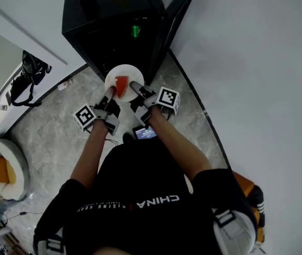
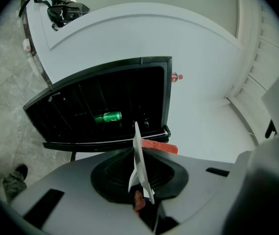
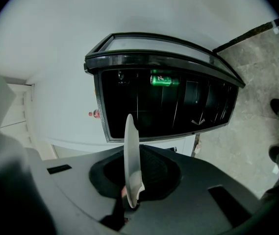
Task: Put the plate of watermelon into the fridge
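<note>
Left gripper (image 1: 110,93) and right gripper (image 1: 136,87) hold the plate (image 1: 125,71) with watermelon (image 1: 121,85) before the open fridge (image 1: 105,23).
Gripper views show each pair of jaws clamped on its rim; the head view shows the whole plate.

A: Plate status?
B: White round plate (image 1: 127,70), level, carrying one red watermelon wedge (image 1: 121,85), just before the black fridge (image 1: 103,25).
A: Fridge state?
B: Upright, door (image 1: 180,4) open; plate apparently outside the opening.
</note>
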